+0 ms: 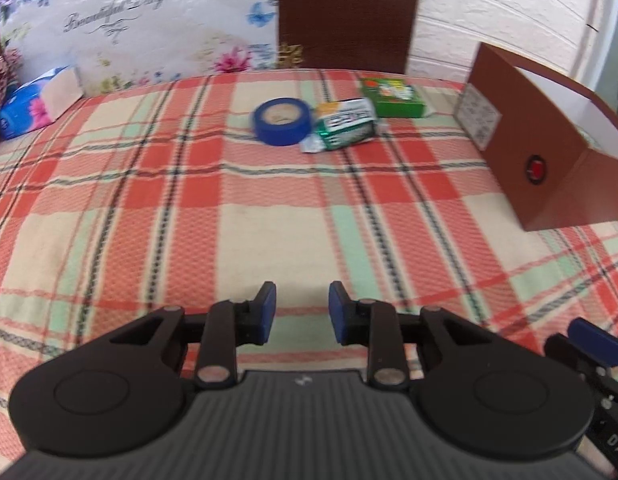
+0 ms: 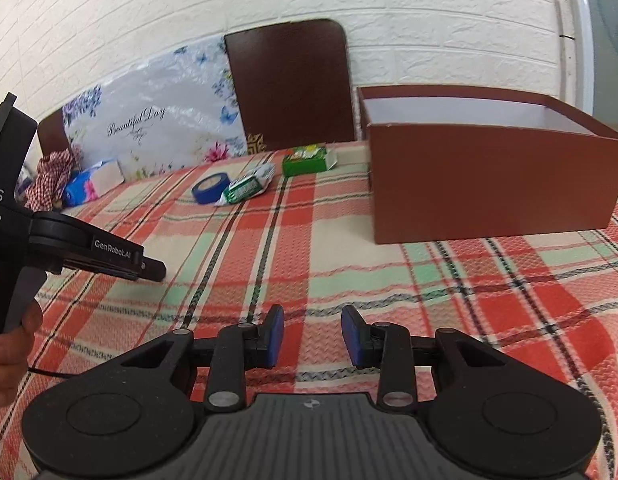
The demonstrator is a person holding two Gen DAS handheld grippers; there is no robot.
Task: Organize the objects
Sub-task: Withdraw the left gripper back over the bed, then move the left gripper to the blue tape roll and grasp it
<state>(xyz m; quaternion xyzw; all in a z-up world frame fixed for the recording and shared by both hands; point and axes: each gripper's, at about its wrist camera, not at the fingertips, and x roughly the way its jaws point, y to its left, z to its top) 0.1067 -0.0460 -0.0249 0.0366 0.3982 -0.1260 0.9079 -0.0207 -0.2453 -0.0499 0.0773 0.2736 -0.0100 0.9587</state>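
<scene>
Checked red-and-green cloth-covered table (image 1: 189,208). Far edge: blue tape roll (image 1: 283,121), touching green-and-white foil packet (image 1: 345,124); green cardboard carton (image 1: 392,97) beside. Open brown box (image 2: 493,184), right edge. Left gripper (image 1: 301,314), right gripper (image 2: 312,336): fingers slightly parted, empty. Approach tape low, spreading wider first.

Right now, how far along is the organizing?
Nothing looks done: the brown box shows only white interior. Nothing is in hand; the left tongs and right tongs are open and empty. Left: blue tape roll, green packet and green carton on the plaid cloth.
</scene>
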